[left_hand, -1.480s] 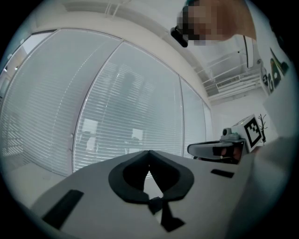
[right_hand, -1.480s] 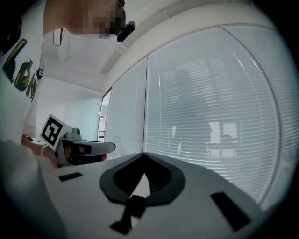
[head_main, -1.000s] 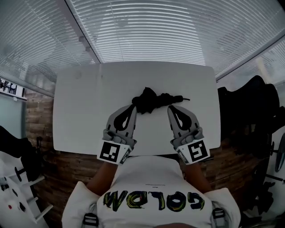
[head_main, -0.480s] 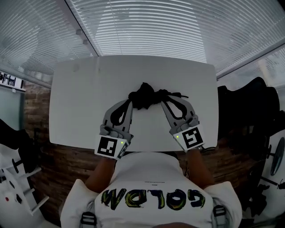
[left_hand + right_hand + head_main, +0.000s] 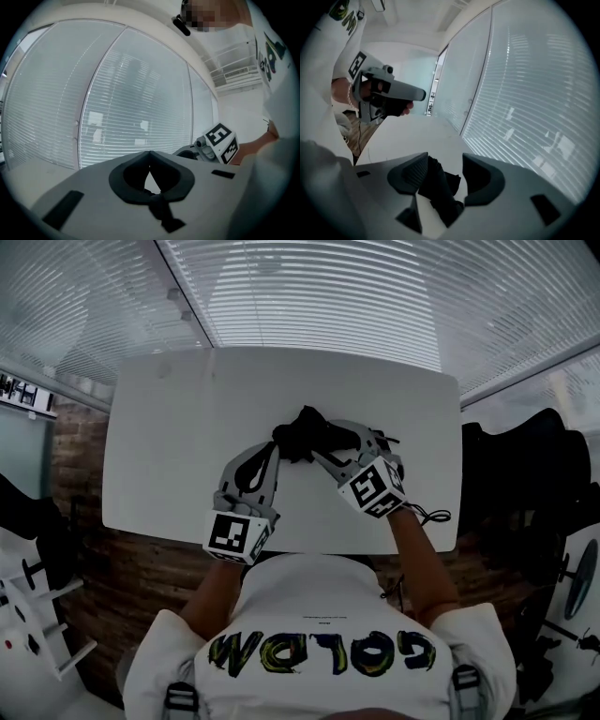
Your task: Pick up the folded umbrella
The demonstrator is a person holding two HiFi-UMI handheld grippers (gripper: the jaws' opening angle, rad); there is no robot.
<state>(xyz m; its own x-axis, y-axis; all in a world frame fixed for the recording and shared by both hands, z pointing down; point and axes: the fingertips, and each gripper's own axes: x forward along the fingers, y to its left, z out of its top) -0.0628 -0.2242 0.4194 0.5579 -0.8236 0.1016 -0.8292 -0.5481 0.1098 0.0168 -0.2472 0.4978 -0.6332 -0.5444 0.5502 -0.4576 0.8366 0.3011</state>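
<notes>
Between right gripper (image 5: 444, 159) jaws, just opened: apparently the umbrella (image 5: 438, 187); hidden overhead.

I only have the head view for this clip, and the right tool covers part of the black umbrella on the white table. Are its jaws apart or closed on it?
Observer: Apart. In the right gripper view the jaws of the right tool have just been opening. The umbrella lies between them with a gap beside one jaw.
Operator: And the left tool?
Observer: The left gripper view shows the left tool with jaws together, nothing between them.
Operator: Does that view show the umbrella?
Observer: No umbrella there; window blinds lie beyond its tips.
</notes>
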